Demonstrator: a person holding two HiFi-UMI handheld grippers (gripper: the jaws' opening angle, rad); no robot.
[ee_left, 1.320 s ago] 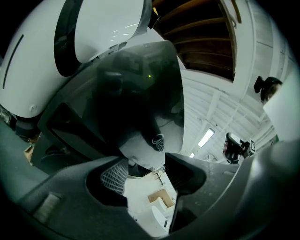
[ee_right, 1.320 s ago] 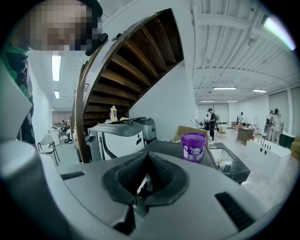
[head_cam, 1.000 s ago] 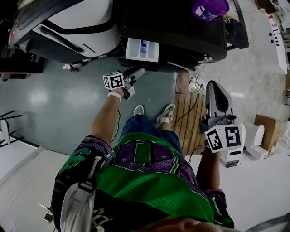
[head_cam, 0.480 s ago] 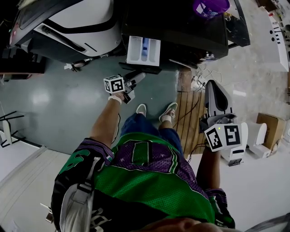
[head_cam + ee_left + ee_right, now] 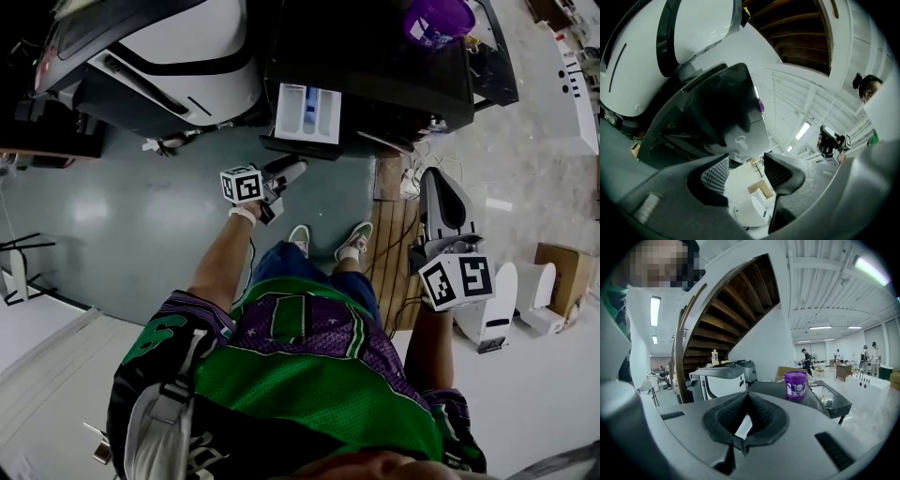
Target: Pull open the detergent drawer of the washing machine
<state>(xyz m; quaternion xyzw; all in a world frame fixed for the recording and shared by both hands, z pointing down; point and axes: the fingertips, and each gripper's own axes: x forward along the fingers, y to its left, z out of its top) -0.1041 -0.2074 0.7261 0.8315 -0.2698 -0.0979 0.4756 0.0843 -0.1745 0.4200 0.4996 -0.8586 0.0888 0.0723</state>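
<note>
The person stands facing the dark washer (image 5: 375, 56), and the drawer (image 5: 307, 112) is out of its front at the left end: a white tray with a blue section inside, jutting toward the person over the grey-green floor (image 5: 141, 216). The left gripper (image 5: 292, 169) is held out level, just on the near side of the drawer, its tip close to the drawer's dark front panel; I cannot tell from above whether they touch. In the left gripper view the left gripper (image 5: 745, 171) has its ribbed pads (image 5: 715, 176) standing wide apart with nothing between them, only floor far off showing through the gap, and the jaws have just been closing a little. The right gripper (image 5: 433, 178) hangs off to the right, well apart from the drawer, over a wooden pallet (image 5: 389, 234). The right gripper view shows the right gripper (image 5: 746, 401) with its tips together, gripping nothing. A purple tub (image 5: 436, 19) sits on the washer's top toward the far right. A white machine (image 5: 159, 47) stands just left of the washer, and a cardboard box (image 5: 562, 267) lies on the pale floor at the far right.
</note>
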